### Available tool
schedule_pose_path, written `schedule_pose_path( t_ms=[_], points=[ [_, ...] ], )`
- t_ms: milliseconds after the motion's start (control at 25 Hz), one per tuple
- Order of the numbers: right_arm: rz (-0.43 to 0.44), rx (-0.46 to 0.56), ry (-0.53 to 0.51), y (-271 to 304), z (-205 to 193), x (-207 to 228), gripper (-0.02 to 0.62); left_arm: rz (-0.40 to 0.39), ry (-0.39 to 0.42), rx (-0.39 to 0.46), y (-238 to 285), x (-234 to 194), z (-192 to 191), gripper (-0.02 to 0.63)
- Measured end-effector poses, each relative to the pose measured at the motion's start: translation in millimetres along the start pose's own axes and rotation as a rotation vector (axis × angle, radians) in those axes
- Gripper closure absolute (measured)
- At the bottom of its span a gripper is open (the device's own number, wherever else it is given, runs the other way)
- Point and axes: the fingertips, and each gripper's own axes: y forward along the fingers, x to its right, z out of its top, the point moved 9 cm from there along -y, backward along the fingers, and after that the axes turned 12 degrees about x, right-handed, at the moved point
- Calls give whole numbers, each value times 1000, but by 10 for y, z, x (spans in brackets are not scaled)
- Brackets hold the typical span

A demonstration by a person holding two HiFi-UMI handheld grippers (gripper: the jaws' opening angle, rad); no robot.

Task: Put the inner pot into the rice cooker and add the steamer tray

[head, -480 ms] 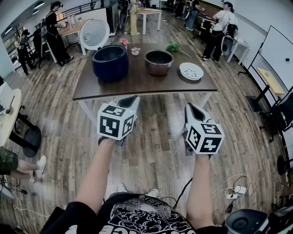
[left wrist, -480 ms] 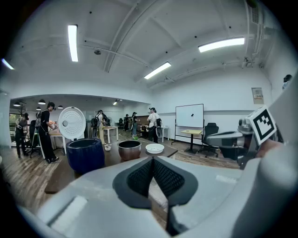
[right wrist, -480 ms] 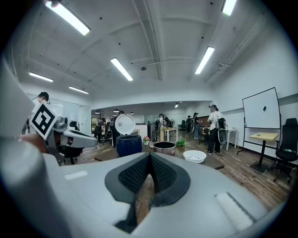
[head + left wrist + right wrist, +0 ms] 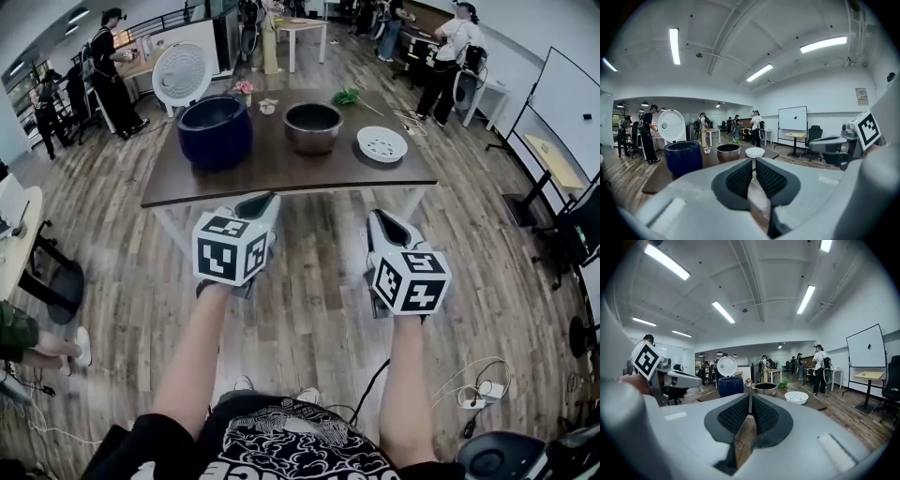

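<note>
Status: neither step of the task is done yet. Cooker stands toward the left end of the table, with its lid raised upright behind it and its cavity apparently empty. Pot sits mid-table toward the far edge, apart from the cooker. Tray lies near the pot, toward the right edge. Left hand-held gripper and right hand-held gripper hang over the floor, short of the near edge. Each has its jaws closed together with nothing between them.

Risks, as judged:
- A reach with the jaws closed would shove the pot instead of gripping it.
- The pot looks smooth and round, so a one-sided pinch on its rim could let it tilt or slip.
- A crooked descent could catch the pot on the cooker's rim or knock the raised lid.
- Seating the tray first would block the pot.
</note>
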Motion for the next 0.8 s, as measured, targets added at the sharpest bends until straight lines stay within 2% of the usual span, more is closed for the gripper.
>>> schedule_pose_path(
  t_ms=[400,800],
  points=[
    [22,-14,6,-118,-5,317,537,-2,-24,-10,162,324,-32,540],
    [53,-29,15,24,-60,442,464,9,-33,-8,354,257,-39,488]
  ],
)
